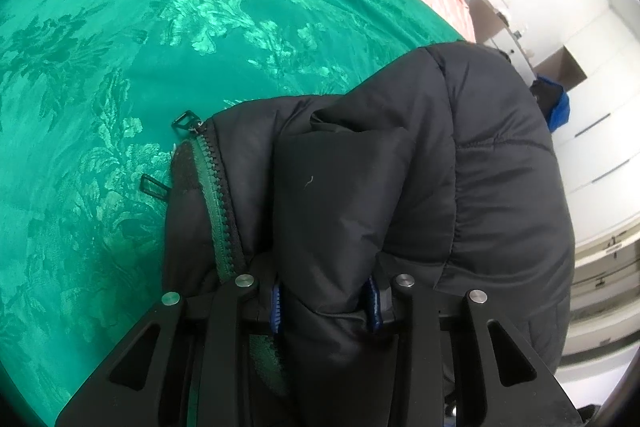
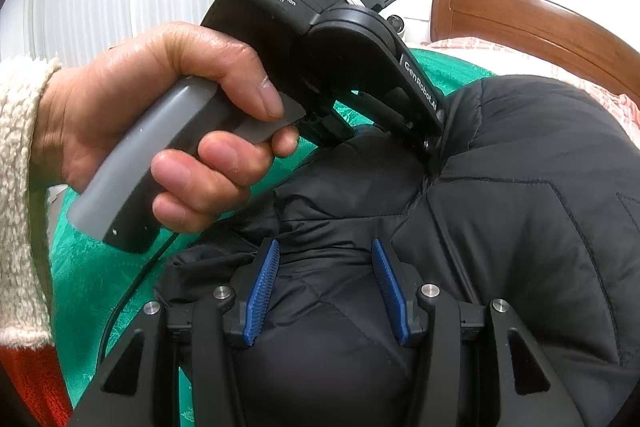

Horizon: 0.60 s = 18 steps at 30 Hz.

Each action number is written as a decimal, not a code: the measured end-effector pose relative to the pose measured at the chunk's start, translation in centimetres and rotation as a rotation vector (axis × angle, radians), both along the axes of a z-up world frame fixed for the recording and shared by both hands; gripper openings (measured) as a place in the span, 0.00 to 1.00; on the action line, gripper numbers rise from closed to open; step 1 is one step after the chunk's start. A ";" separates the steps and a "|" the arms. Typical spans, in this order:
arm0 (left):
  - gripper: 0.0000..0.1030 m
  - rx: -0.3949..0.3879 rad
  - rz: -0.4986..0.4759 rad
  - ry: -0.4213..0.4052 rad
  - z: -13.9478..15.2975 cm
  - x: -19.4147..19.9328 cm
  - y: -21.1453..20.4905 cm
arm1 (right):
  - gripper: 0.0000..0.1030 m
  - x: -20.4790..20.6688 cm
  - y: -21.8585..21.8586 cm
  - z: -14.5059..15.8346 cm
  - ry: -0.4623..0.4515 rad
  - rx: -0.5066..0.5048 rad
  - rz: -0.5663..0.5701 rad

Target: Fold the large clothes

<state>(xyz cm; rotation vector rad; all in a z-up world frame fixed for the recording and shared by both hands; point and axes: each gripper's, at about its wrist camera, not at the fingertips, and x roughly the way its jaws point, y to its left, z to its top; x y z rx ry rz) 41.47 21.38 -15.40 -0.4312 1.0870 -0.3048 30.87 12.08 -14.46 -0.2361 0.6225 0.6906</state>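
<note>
The left gripper (image 1: 326,301) and right gripper (image 2: 327,293) each clench a fold of the black puffer jacket (image 1: 420,163) at lower centre over the green bedspread (image 1: 120,47); carry both pinches level so the zipper (image 1: 216,195) edge lands straight.

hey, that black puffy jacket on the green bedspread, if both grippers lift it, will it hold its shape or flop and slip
The black puffer jacket will probably flop: it bunches into soft folds between the left gripper and right gripper. Its smooth shell looks slippery, so thick bunches may creep out. The quilted padding suggests it is light for its bulk, and the green bedspread looks slick, so pushing likely slides it.
</note>
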 end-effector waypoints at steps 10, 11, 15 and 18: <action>0.88 -0.088 0.076 -0.126 6.9 -7.5 4.2 | 0.99 -8.2 -11.4 10.1 0.078 0.257 -0.073; 0.89 -0.088 0.059 -0.137 7.4 -8.7 4.6 | 0.99 -8.7 -12.9 10.5 0.081 0.279 -0.090; 0.90 -0.177 0.022 -0.078 6.3 -11.2 5.2 | 0.99 -8.6 -20.1 10.3 0.106 0.279 -0.247; 0.90 -0.186 0.005 -0.036 5.0 -11.3 3.7 | 0.99 -6.6 -24.3 8.8 0.219 0.325 -0.387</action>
